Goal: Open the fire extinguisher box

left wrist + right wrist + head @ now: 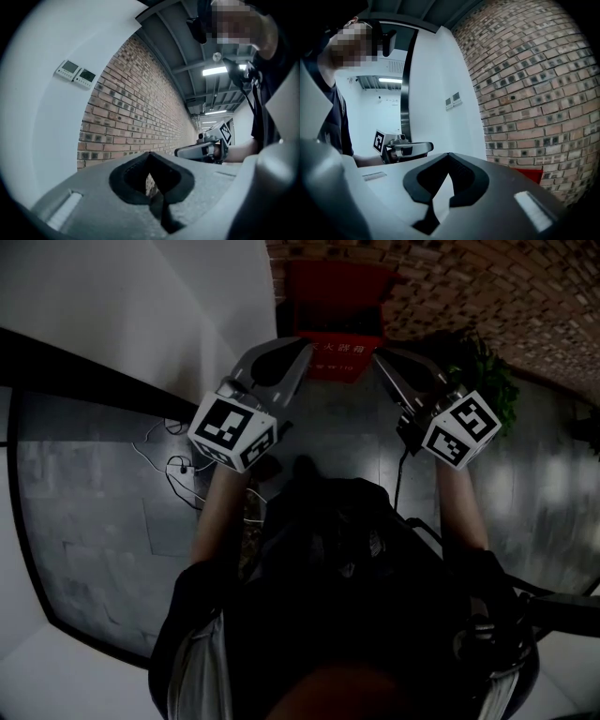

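Note:
The red fire extinguisher box [333, 310] stands on the floor against the brick wall, at the top middle of the head view, with white lettering on its front. I cannot tell whether its door is open. My left gripper [302, 345] hovers just short of the box's left side, and its jaws are shut on nothing [150, 154]. My right gripper [381, 356] hangs near the box's right side, also shut and empty [449, 154]. A red corner of the box [529, 174] shows low in the right gripper view. Both grippers tilt upward toward the walls.
A white wall [141, 306] with two small control panels [75, 74] stands to the left of the box. A potted plant [483, 371] sits to its right. Cables [173, 460] lie on the grey floor at the left. The brick wall [140, 93] runs behind.

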Tool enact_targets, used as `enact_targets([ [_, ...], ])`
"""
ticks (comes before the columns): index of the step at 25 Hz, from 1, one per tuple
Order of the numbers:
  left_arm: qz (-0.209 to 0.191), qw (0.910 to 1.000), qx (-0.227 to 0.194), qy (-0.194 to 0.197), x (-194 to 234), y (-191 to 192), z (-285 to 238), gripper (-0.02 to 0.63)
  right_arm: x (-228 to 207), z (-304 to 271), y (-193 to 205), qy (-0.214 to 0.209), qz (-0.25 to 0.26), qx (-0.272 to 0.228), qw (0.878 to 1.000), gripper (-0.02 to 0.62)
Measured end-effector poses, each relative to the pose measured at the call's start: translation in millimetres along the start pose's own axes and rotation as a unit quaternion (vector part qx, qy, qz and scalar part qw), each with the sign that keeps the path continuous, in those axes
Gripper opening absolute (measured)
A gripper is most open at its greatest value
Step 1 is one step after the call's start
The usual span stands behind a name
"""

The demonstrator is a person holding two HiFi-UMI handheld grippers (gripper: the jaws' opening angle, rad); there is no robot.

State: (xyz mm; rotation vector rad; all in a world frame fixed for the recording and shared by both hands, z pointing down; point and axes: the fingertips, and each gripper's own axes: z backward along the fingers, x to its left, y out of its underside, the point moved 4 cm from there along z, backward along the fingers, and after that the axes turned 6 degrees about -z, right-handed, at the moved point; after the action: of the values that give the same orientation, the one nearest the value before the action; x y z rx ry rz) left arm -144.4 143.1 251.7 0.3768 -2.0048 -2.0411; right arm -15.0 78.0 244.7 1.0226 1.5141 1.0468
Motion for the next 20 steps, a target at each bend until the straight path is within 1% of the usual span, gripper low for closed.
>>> enact_targets([
  [4,-0.020,0.9998,-0.006,-0.001,-21,-12,-6,-0.002,3,26,1,-0.001,0.003,-0.014,1.000,0.000],
  [8,-0.039,0.9989,-0.023,-0.004,-58,-27,-14,-0.002,11,62,3,-0.008,0.017,-0.020,1.000,0.000],
  [12,-0.051,0.9980,-0.037,-0.009,-95,-35,-19,-0.002,18,99,8,-0.008,0.035,-0.024,0.999,0.000],
  [16,-0.057,0.9979,-0.024,-0.017,-123,-31,-16,-0.002,25,130,18,-0.013,0.030,-0.025,0.999,0.000],
  [18,-0.060,0.9980,-0.016,-0.014,-137,-28,-16,-0.002,26,141,23,-0.014,0.019,-0.028,0.999,0.000],
  [20,-0.072,0.9974,-0.002,-0.007,-150,-24,-14,-0.002,29,147,28,-0.020,0.001,-0.034,0.999,0.000],
])
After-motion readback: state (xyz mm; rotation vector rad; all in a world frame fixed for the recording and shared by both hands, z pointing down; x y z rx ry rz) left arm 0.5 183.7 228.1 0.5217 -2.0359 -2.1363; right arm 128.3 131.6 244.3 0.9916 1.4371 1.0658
